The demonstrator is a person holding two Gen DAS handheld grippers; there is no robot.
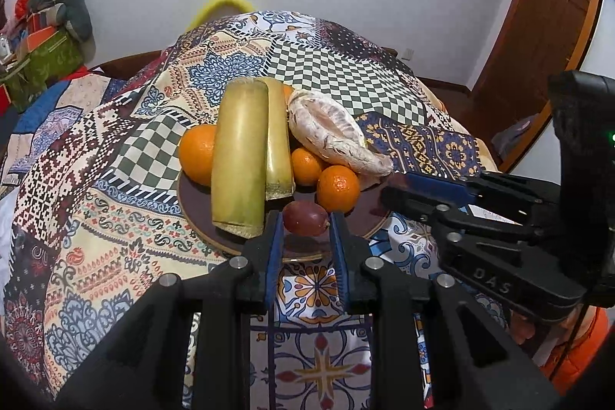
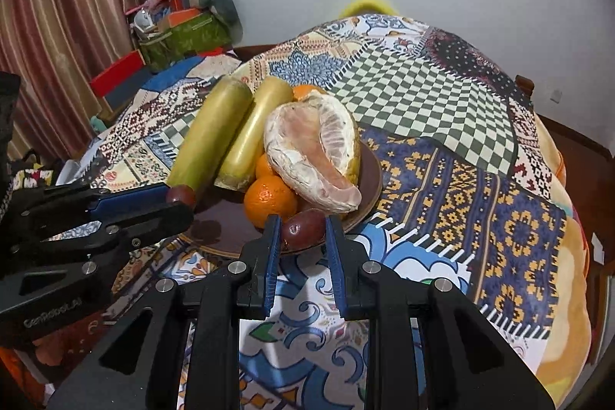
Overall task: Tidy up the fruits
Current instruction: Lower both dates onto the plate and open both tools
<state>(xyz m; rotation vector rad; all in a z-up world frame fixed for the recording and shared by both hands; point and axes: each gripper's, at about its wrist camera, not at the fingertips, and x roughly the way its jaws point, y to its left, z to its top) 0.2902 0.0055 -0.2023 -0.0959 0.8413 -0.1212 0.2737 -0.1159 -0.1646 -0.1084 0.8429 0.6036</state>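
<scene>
A round brown plate (image 1: 196, 214) (image 2: 226, 237) on the patterned cloth holds two yellow-green sugarcane pieces (image 1: 240, 160) (image 2: 211, 131), several oranges (image 1: 338, 188) (image 2: 271, 200), a peeled pomelo (image 1: 338, 133) (image 2: 315, 156) and two dark red passion fruits. My left gripper (image 1: 305, 221) stands at the plate's near rim with one passion fruit (image 1: 305, 218) between its fingertips, with gaps at both sides. My right gripper (image 2: 301, 225) stands the same way around the other passion fruit (image 2: 301, 227). Each gripper shows from the side in the other view: the right (image 1: 399, 187), the left (image 2: 175, 200).
The table is covered by a patchwork cloth (image 1: 115, 179) (image 2: 461, 160). A cluttered green box (image 1: 42, 60) (image 2: 180, 37) stands at the back left. A wooden door frame (image 1: 538, 25) is at the right, a striped curtain (image 2: 57, 25) at the left.
</scene>
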